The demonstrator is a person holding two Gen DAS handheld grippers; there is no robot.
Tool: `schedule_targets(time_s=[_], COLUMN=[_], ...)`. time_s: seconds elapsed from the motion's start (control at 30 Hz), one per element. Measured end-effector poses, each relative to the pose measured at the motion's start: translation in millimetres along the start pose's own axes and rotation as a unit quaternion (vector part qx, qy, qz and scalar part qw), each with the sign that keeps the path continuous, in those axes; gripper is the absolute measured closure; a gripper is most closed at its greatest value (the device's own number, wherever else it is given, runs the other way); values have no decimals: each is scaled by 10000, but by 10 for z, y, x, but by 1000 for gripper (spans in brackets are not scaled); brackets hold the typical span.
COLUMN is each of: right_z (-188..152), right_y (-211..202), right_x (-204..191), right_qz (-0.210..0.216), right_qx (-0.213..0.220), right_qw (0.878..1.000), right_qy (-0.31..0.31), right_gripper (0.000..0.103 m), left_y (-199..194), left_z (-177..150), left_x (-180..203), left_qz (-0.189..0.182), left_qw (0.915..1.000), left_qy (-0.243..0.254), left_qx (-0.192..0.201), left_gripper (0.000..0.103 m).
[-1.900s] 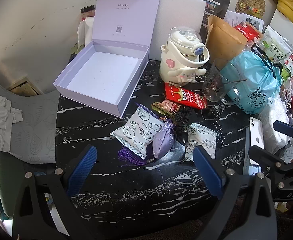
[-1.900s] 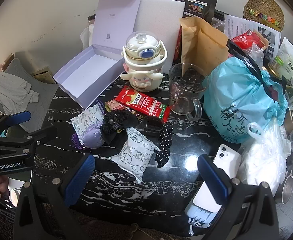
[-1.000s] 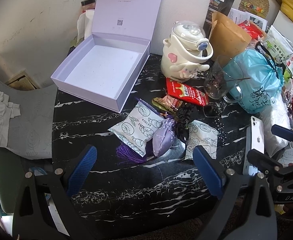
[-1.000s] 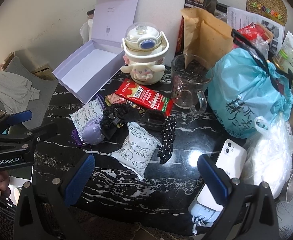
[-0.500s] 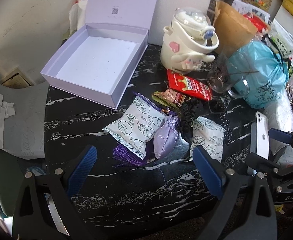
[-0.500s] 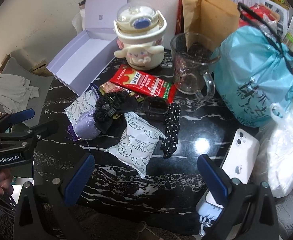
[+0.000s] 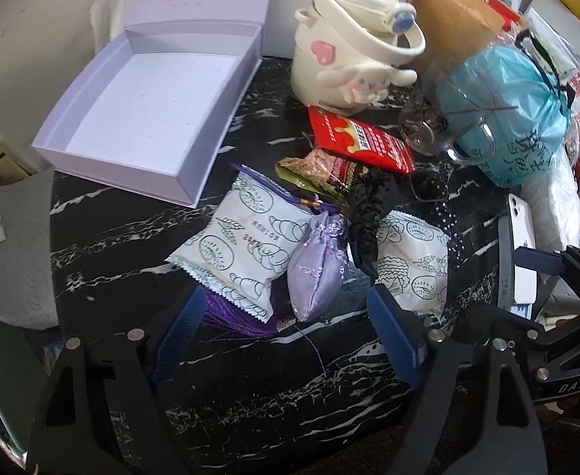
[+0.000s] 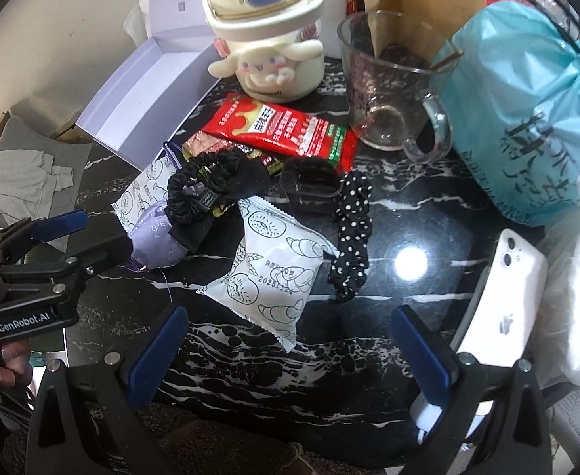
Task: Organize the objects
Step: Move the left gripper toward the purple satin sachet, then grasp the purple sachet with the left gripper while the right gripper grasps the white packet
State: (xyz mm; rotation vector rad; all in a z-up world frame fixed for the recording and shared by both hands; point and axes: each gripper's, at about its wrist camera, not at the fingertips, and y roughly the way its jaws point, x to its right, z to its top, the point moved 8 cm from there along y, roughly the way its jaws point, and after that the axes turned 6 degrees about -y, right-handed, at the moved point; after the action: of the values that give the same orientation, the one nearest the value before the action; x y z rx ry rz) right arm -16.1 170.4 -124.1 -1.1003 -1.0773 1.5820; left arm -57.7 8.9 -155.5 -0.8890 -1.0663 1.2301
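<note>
On the black marble table (image 7: 250, 388) lies a heap: two white snack packets (image 7: 242, 249) (image 8: 274, 269), a purple satin pouch (image 7: 317, 265), a black scrunchie (image 8: 203, 186), a dotted scrunchie (image 8: 353, 237) and a red packet (image 8: 282, 130). An open lilac box (image 7: 147, 91) stands empty at the back left. My left gripper (image 7: 284, 308) hangs over the pouch and its tassel; its jaws are closing, and the pads touch nothing. My right gripper (image 8: 290, 328) is open just short of the nearer white packet.
A cream character bottle (image 7: 349, 59), a glass mug (image 8: 385, 91) and a blue bag (image 8: 527, 99) crowd the back. A white phone (image 8: 504, 301) lies by my right gripper's right finger. Grey cloth (image 7: 12, 253) lies off the table's left edge.
Both grippers have sunk toward the table, so the heap looks larger and nearer. The left jaws have narrowed a little. Nothing on the table has moved.
</note>
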Motion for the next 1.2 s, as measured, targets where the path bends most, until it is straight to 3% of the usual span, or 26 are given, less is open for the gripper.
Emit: schedule_targets(time_s=[0.2,0.47,0.8,0.87,0.93,1.0,1.03,1.2], right_z=[2,36,140,156,171,170,174,164], right_y=[192,414,614,632,645,664,656,622], right_x=[-59,-43,-128,-137,-157,-169,-179,-229], right_qz=[168,271,340,359,348,394,432,454], right_qx=[-203,-420,-460,-423,-434,-476,-447,-396], right_qw=[9996,9982,9977,9978,9978,9973,9972,9968], right_qy=[74,326,359,372,346,398,420,533], right_gripper=[14,16,26,28,38,42,44,48], left_y=[205,415,488,524,588,642,662,649], left_z=[-18,-29,13,11,-4,-21,-30,-61], left_x=[38,81,278,302,314,320,325,361], left_qz=[-154,-398,-486,-513,-631,-745,-749,-769], left_qw=[9994,9981,9934,9928,9925,9921,9920,9917], left_qy=[196,312,1020,1046,967,869,861,942], left_qx=[-221,-356,-202,-262,-409,-519,-539,-415], left_gripper=[36,53,57,59,59,60,67,71])
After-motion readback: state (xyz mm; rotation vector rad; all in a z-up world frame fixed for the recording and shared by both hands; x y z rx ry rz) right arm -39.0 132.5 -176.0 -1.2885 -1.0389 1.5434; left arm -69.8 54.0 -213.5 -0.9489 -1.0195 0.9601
